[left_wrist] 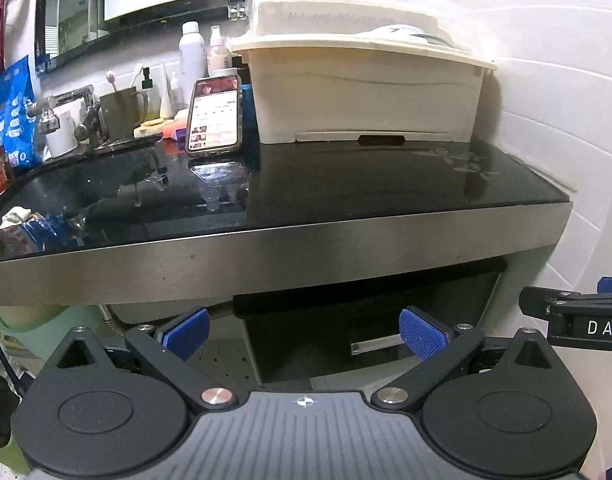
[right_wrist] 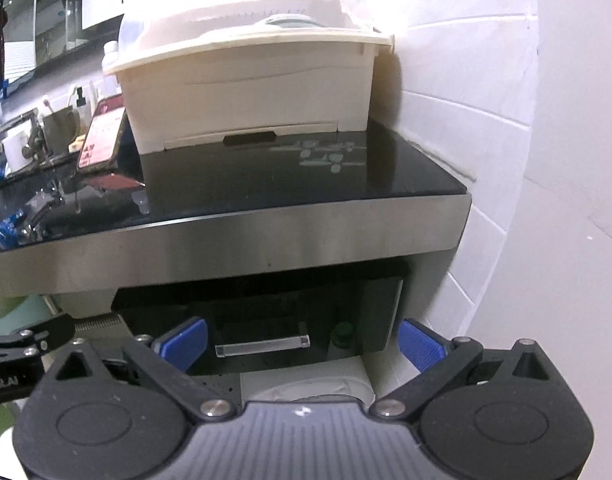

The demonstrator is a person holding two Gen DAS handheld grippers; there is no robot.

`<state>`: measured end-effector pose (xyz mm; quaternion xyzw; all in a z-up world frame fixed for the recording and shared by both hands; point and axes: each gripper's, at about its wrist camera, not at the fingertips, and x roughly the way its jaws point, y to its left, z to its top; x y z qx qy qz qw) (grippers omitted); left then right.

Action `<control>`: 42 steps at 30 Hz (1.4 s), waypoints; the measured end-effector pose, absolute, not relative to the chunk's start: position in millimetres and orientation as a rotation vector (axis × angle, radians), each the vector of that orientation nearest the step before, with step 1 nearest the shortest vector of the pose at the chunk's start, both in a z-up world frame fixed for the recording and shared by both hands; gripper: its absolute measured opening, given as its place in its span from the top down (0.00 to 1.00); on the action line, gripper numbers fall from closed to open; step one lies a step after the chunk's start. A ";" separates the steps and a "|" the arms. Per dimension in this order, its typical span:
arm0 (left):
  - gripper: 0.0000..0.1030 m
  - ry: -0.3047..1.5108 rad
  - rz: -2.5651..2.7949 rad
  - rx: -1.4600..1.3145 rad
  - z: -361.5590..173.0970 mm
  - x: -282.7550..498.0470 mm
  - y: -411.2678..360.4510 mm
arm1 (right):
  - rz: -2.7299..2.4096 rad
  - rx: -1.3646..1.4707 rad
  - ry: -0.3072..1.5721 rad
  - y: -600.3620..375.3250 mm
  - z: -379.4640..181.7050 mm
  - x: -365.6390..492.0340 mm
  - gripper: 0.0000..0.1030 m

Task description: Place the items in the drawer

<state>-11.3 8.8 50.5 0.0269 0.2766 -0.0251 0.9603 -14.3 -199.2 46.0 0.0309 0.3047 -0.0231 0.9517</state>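
Note:
A black drawer unit [left_wrist: 345,332] stands under the steel-edged black counter [left_wrist: 266,248]. Its drawer has a clear bar handle [left_wrist: 375,345], also seen in the right wrist view [right_wrist: 262,346], and looks shut. My left gripper [left_wrist: 304,334] is open and empty, a little in front of the drawer. My right gripper [right_wrist: 302,342] is open and empty, facing the same drawer unit [right_wrist: 266,320]. A small dark green bottle [right_wrist: 342,334] stands beside the drawer. The right gripper's body shows at the left wrist view's right edge.
A cream storage box [left_wrist: 365,92] with a front slot sits on the counter by the white tiled wall [left_wrist: 565,120]. A lit phone [left_wrist: 214,116] leans beside it. A faucet [left_wrist: 70,112], cup, bottles and toothbrushes stand at the left. A white roll [right_wrist: 309,384] lies below.

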 end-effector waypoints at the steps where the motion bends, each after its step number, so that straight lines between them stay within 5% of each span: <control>1: 0.00 0.563 -0.048 0.056 51.7 -10.3 7.9 | -0.046 0.064 0.619 -198.7 47.3 -13.8 0.01; 42: 0.01 0.618 -0.004 0.054 68.8 7.7 1.0 | 0.018 0.077 0.605 -184.6 69.5 -10.7 0.00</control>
